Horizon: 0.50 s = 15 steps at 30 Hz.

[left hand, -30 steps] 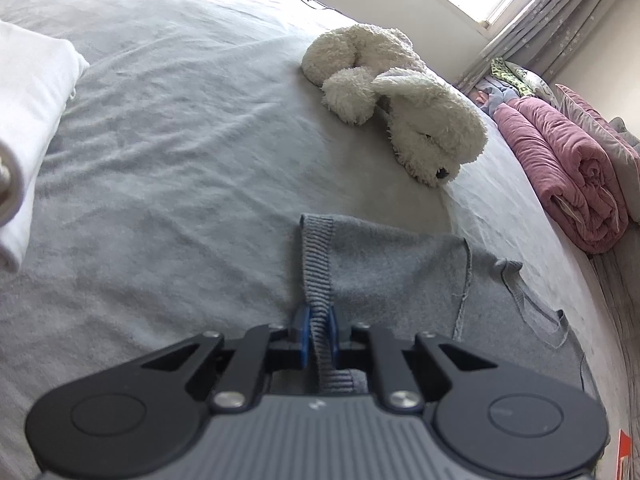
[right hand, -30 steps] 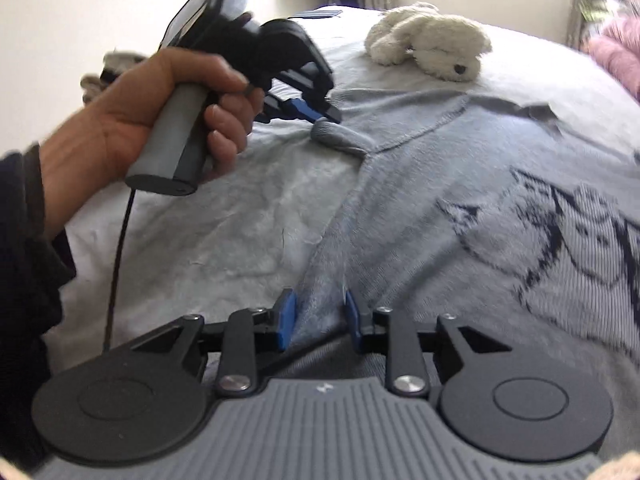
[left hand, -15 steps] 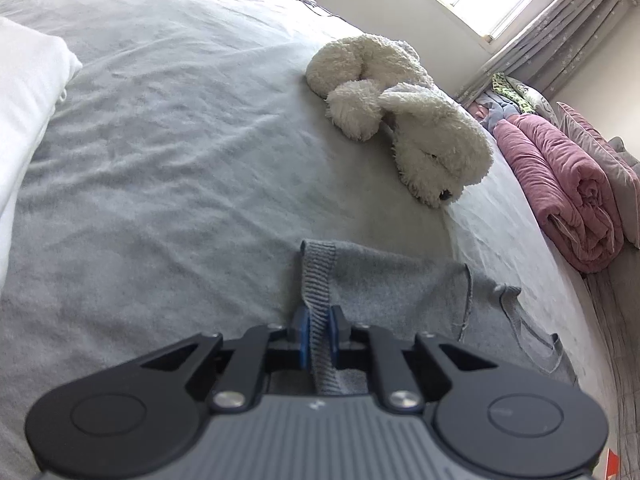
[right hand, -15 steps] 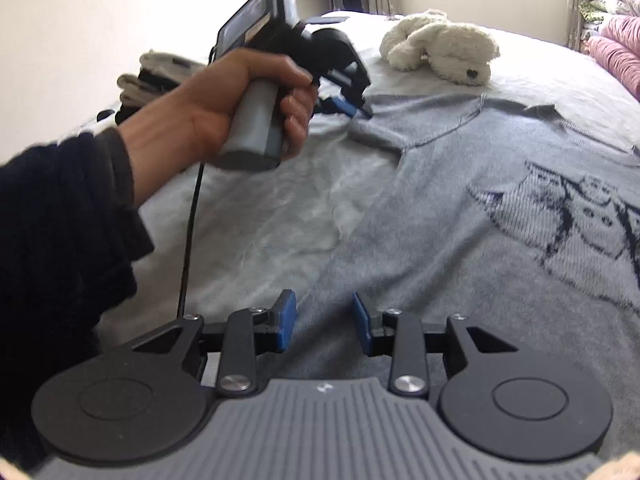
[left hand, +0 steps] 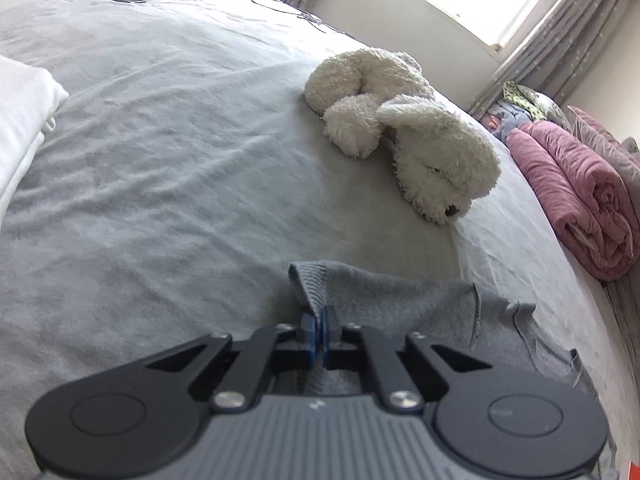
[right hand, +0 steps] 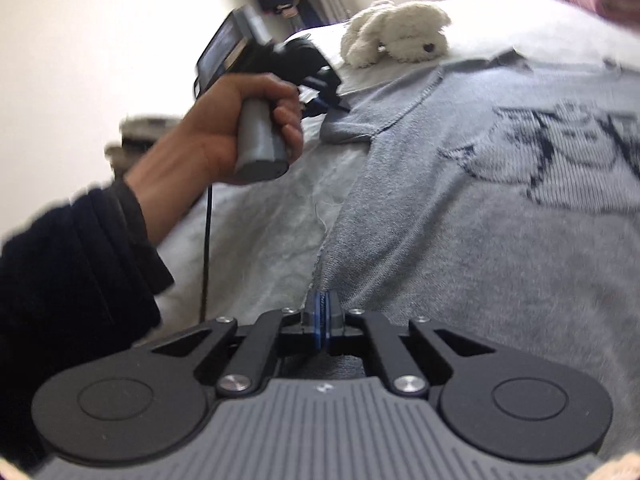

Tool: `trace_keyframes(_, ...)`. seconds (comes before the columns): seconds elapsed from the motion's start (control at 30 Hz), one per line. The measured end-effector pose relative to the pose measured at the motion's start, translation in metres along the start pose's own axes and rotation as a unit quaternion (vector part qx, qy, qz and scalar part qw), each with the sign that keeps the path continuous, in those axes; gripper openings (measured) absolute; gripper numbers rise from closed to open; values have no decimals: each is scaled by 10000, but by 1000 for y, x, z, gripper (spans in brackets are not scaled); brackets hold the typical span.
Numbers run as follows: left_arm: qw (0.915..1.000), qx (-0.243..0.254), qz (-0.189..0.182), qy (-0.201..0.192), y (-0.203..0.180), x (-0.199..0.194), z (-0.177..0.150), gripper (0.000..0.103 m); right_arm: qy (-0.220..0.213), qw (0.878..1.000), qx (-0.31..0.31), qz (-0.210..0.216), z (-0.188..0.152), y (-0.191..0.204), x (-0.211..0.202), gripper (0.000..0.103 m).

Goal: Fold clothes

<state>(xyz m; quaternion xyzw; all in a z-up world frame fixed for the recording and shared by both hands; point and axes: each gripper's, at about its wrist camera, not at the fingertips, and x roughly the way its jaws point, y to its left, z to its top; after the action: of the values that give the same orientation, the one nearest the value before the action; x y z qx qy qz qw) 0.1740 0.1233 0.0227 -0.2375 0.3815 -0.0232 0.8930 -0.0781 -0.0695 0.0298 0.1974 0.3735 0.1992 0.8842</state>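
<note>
Right gripper (right hand: 322, 320) now closed on sweater (right hand: 480, 220)

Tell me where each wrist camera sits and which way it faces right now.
Left wrist view: on the left gripper, angled down across the bed; its jaws are shut on the grey sweater sleeve cuff; no body shows.
Right wrist view: on the right gripper, facing across the sweater's side edge, jaws shut on it; the left hand and dark sleeve show, holding the left gripper.
Shared: the sweater, bed and white plush dog.
</note>
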Motion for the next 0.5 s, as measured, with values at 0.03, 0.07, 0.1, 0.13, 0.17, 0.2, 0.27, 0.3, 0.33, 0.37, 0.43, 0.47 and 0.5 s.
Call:
trace_keyframes(0.03,10000,-83,12,-25,3,-1,1,2,-10,9996,224,147,1,-5,-2,3)
trace_keyframes(0.07,9998,-166,24,-48,6,-2,2,2,-26,9992,337,190,0,-8,-3,3)
trace_keyframes(0.1,9998,-180,76,-61,6,-2,3,2,-28,9995,297,136,-2,-7,-4,3)
trace_keyframes(0.13,9998,-161,105,-75,6,-2,3,2,-29,9997,241,72,-3,-7,-5,3)
trace_keyframes(0.17,9998,-144,106,-98,5,-3,3,2,-29,9998,186,8,-4,-6,-6,4)
trace_keyframes(0.2,9998,-127,106,-122,4,-3,3,2,-17,9999,161,32,-5,-4,-7,4)
trace_keyframes(0.27,9998,-80,84,-171,2,-4,4,2,12,10000,26,25,-6,2,-10,8)
trace_keyframes(0.3,9998,-49,62,-197,1,-4,4,2,-9,9998,-145,-104,-7,7,-10,11)
trace_keyframes(0.33,9998,-28,67,-197,0,-4,4,2,-33,9991,-328,-248,-9,12,-9,14)
trace_keyframes(0.37,9998,-36,76,-177,1,-3,5,2,-63,9983,-497,-312,-10,17,-10,14)
trace_keyframes(0.43,9998,-80,79,-141,3,-1,5,2,-80,9963,-789,-336,-13,27,-10,14)
trace_keyframes(0.47,9998,-116,72,-126,5,-1,6,2,-63,9954,-909,-296,-14,32,-10,14)
trace_keyframes(0.5,9998,-143,71,-130,6,0,6,2,-46,9944,-1028,-256,-15,38,-9,14)
